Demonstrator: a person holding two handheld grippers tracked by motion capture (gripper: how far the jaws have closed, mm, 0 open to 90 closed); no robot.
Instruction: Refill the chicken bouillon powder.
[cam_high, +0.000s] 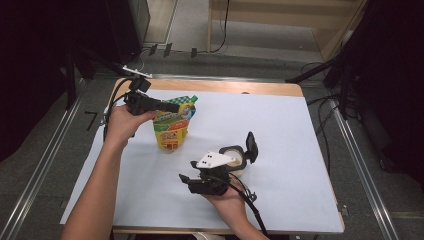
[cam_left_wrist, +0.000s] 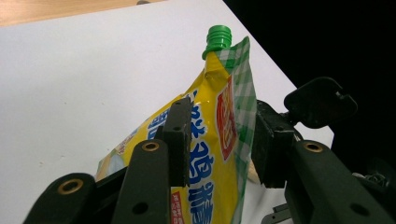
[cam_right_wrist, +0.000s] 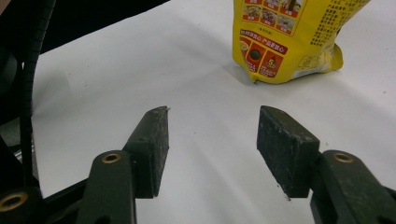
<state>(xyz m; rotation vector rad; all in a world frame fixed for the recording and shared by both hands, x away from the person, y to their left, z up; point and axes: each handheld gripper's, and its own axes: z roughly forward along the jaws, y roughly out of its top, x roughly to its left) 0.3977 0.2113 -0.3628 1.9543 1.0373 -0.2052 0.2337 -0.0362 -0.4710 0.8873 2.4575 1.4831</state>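
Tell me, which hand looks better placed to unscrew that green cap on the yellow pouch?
Probably the right. The left gripper is already clamped on the yellow pouch, holding it upright, so it is busy. The right gripper is open and holds nothing, low over the white table cover, free to reach the green cap.

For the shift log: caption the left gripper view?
Left gripper closed on upright yellow spouted pouch, green cap on.

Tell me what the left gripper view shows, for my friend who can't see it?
The left tongs have a yellow pouch with a green screw cap between their two black jaws, near its top. Behind it lies a white table cover, and a black flip lid sticks up at the right.
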